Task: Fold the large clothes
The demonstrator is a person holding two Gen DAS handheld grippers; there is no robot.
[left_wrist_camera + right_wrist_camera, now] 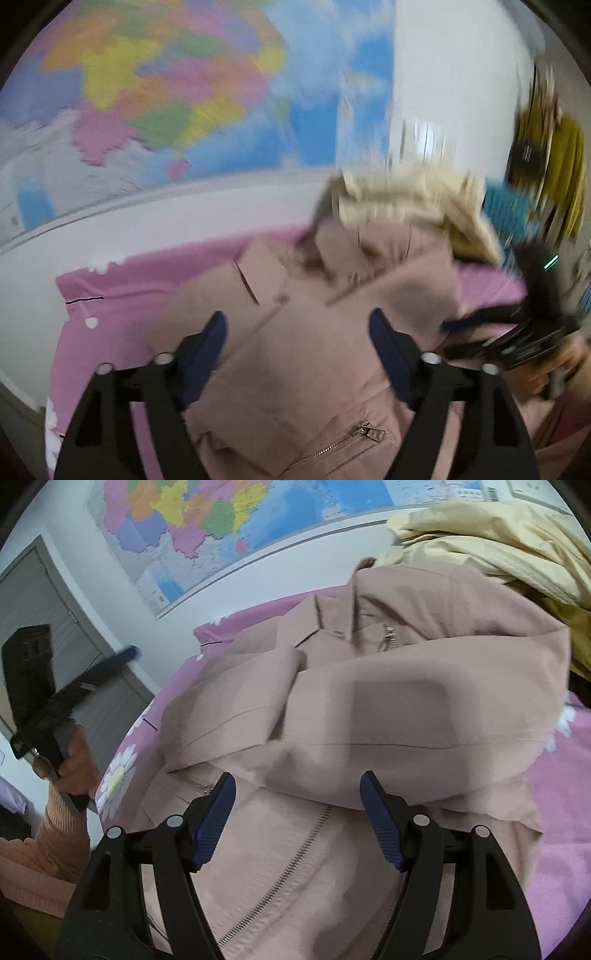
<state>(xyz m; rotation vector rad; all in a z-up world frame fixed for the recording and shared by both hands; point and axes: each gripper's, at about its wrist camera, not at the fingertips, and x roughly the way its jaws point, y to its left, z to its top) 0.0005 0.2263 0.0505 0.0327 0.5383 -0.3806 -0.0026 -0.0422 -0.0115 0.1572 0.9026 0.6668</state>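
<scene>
Pink jacket under both wide-open, empty grippers; only right view shows a grey door

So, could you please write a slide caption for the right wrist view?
Open right gripper hovers over a partly folded dusty-pink zip jacket on a pink daisy-print sheet.

Jacket: matt dusty-pink woven cloth, smooth, with shiny metal zippers. Bedsheet: soft matt pink cloth, daisy print. Right gripper: matt black plastic, ribbed blue rubbery pads. Wall map: slightly glossy paper. Sleeve: ribbed knit.
</scene>
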